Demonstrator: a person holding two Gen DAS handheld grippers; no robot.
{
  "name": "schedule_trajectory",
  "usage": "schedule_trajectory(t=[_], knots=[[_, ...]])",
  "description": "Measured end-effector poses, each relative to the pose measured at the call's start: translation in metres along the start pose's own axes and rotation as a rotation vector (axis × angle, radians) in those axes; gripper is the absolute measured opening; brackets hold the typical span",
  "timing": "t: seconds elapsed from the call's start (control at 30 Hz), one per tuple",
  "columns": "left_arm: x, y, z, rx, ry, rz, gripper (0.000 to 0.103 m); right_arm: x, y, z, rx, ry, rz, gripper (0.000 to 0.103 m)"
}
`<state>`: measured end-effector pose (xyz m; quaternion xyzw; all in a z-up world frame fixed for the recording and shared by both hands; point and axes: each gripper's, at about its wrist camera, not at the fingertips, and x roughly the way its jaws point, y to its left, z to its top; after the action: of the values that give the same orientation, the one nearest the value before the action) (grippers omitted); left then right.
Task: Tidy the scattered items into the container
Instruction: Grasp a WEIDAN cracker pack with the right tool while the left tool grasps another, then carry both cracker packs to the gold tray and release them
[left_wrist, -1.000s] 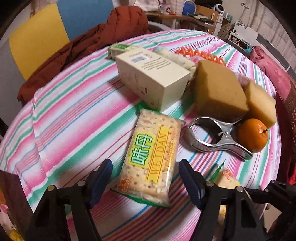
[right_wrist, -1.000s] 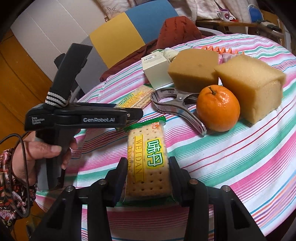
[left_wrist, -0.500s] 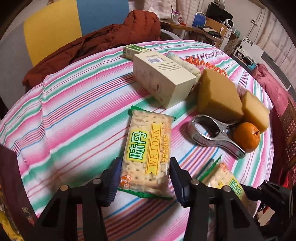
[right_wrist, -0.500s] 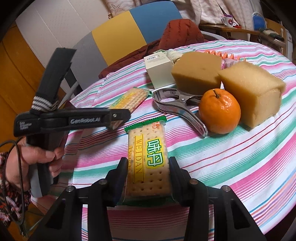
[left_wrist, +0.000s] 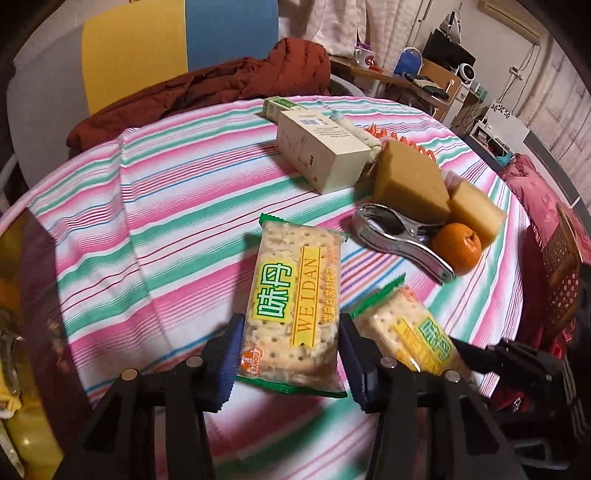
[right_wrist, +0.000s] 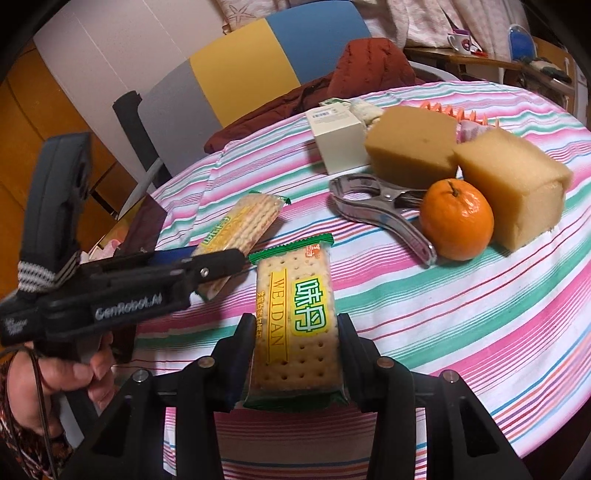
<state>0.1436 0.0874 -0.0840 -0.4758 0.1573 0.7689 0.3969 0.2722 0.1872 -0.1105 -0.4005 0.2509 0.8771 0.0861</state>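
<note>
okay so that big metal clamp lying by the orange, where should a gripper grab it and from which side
Probably the metal clamp's paired handles, near mid-length, coming down from above with fingers across their narrow width. It lies flat; the orange sits against the handle ends and the darker sponge crowds its far side, so the nearer side is freer.

- Striped tablecloth (left_wrist: 177, 206): broad bare stretch, passable
- Far right blocked by a cluster: white box (left_wrist: 321, 147), two sponge blocks (left_wrist: 410, 181), metal clamp (left_wrist: 399, 236), orange (left_wrist: 458, 243), touching or just beside each other
- Red jacket (left_wrist: 221, 88) lines the far edge
</note>
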Motion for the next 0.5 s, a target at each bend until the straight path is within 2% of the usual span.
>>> schedule_trajectory(t=[0.23,0.5], knots=[[-0.026,0.015,-0.013,-0.051,-0.046,-0.014,0.05,-0.004,0.013,0.003,-0.001,-0.001,0.017,0.044],[-0.061,0.042,-0.028,-0.138,-0.103,-0.026,0.05,-0.006,0.046,0.006,-0.041,-0.003,0.061,0.044]])
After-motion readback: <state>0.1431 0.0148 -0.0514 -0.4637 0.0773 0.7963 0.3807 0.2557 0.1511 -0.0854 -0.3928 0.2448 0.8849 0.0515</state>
